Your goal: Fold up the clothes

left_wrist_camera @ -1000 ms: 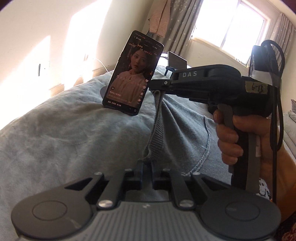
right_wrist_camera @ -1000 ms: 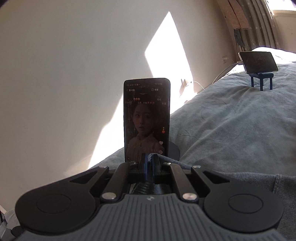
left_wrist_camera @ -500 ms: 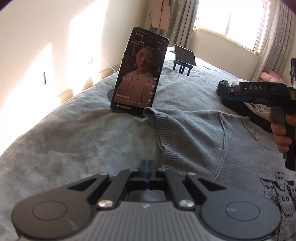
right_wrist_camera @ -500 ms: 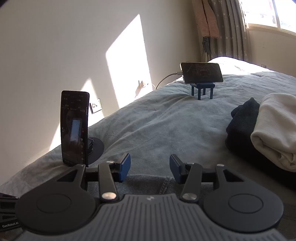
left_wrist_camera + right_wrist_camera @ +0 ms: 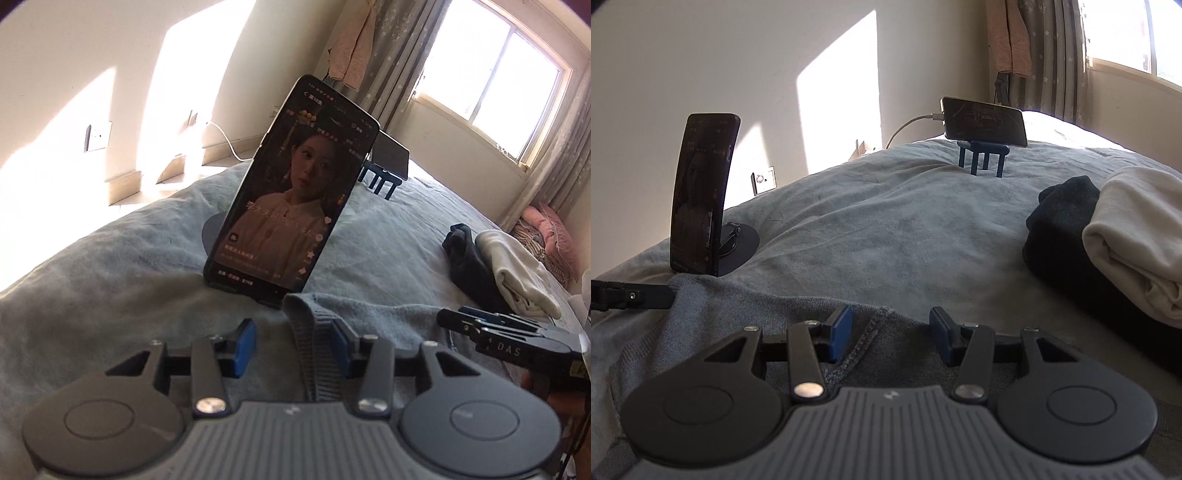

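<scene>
A grey knit sweater (image 5: 373, 317) lies flat on the bed; its ribbed hem (image 5: 314, 354) runs between my left gripper's fingers. My left gripper (image 5: 293, 347) is open, blue pads apart, over the hem corner. My right gripper (image 5: 886, 334) is open over the sweater (image 5: 746, 317), with a seam (image 5: 864, 343) between its pads. The right gripper also shows at the right in the left wrist view (image 5: 509, 332). The left gripper's tip shows at the left edge in the right wrist view (image 5: 628, 295).
A phone on a round stand (image 5: 295, 192) plays video just beyond the sweater; it also shows in the right wrist view (image 5: 701, 192). A second phone on a blue stand (image 5: 984, 125) sits farther back. Folded dark (image 5: 1063, 218) and white (image 5: 1134, 236) clothes lie at the right.
Both grippers held the hem up shut a second ago. The right opened first and lowered; now the left has opened too, and the sweater lies on the bed.
</scene>
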`<state>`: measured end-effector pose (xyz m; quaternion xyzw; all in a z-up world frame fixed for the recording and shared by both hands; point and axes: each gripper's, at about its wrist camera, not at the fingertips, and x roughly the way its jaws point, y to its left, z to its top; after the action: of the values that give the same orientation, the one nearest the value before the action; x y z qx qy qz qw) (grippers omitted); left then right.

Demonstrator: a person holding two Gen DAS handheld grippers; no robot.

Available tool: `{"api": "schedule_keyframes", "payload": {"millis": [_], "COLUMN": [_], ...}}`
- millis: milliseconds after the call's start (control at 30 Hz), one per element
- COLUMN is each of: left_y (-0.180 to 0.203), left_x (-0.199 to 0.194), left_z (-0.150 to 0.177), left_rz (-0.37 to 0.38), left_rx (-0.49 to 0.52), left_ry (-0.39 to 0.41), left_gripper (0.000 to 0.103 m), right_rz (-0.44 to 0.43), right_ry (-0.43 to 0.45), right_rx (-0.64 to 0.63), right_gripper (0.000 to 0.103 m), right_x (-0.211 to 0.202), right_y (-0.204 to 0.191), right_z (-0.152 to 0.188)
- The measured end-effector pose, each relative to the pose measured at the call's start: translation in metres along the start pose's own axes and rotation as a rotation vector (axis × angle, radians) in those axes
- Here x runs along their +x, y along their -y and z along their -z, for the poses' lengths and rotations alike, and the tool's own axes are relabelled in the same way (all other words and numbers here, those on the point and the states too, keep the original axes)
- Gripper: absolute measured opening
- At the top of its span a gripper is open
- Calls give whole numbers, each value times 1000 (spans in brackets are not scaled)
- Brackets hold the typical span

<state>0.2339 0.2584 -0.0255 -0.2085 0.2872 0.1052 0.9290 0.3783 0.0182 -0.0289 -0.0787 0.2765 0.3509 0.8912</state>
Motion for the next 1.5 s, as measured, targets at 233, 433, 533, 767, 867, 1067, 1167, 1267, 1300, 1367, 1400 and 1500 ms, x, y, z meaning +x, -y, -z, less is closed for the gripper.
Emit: {"api": "schedule_keyframes", "payload": {"millis": [233,433,533,767,867,1067,1167,1267,1300,1367,1400,1500], "left_y": [17,8,2,4,14,40,42,35,32,26,28,39], "left_x": [3,10,5,-19,-28,-23,-24,-33,-35,-35,-34,-33], "left_z": [9,5,3,7,13,32,40,34,33,31,34,43], "left_rz": [-133,-192,-157,-22,56,49,-76,-94,-87,-69,-72,-66], "left_rx": [139,136,103,98,126,284,371,326,300,252,260,306], "left_ry": [93,97,91,67,60,-34,-39,-49,-56,-73,-77,-78], "left_gripper": [0,0,2,36,37,44,44,48,48,47,47,26], "right_rz": [91,162,181,199,210,237,267,297,305,319,323,341], "right_ry": [34,54,27,37,24,-46,-84,-81,-74,-59,-52,-41], "right_rx": [-158,-188,-215,-102,-38,50,49,77,92,122,139,171], "right_gripper": [6,5,12,33,33,36,36,39,41,43,44,46], "right_x": [3,11,18,-24,-49,-94,-115,-145,-155,-172,-179,-194], "right_y": [-24,-27,-31,-15,-1,17,19,27,31,36,40,49], "right_z": [10,7,10,3,10,45,66,82,86,92,94,100]}}
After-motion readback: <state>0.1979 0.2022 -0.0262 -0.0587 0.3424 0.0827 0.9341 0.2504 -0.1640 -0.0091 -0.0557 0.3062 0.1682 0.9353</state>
